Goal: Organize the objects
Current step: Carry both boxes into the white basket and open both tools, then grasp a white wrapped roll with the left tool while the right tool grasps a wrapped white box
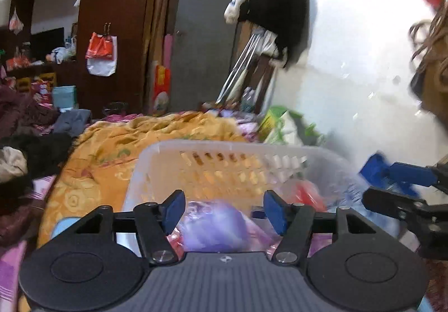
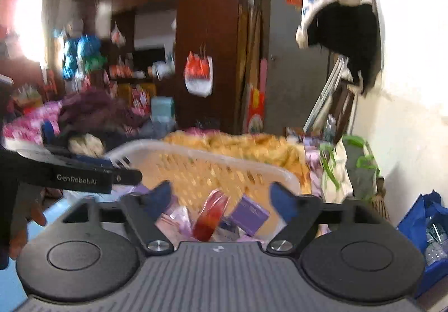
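Both grippers are shown poised over a white slotted basket (image 1: 224, 155) resting on an orange patterned bedspread (image 1: 117, 144). The left gripper (image 1: 224, 210) is held with its jaws spread apart and nothing between the blue pads; directly beneath the gap a purple wrapped item (image 1: 218, 228) is seen, blurred, among other packets. The right gripper (image 2: 221, 200) is likewise released and empty, its pads framing a red packet (image 2: 210, 217) and a small purple box (image 2: 250, 214) at the near end of the basket. In the left wrist view the right gripper appears at the right edge, close beside the left one, just above the basket's right rim.

Risks judged from this arrangement:
- Collision of the two tools is possible, since both are crowded over the same near end of the basket
- A loose, crinkled wrapper may be pinched at its edge only, so that the item slips out when lifted
- The basket may be tipped or dragged if a finger catches the rim or a slot, the soft bedding giving little support
- Motion blur in both views suggests quick movement, which would make a misjudged closure more likely

Clothing is seen heaped to the far left
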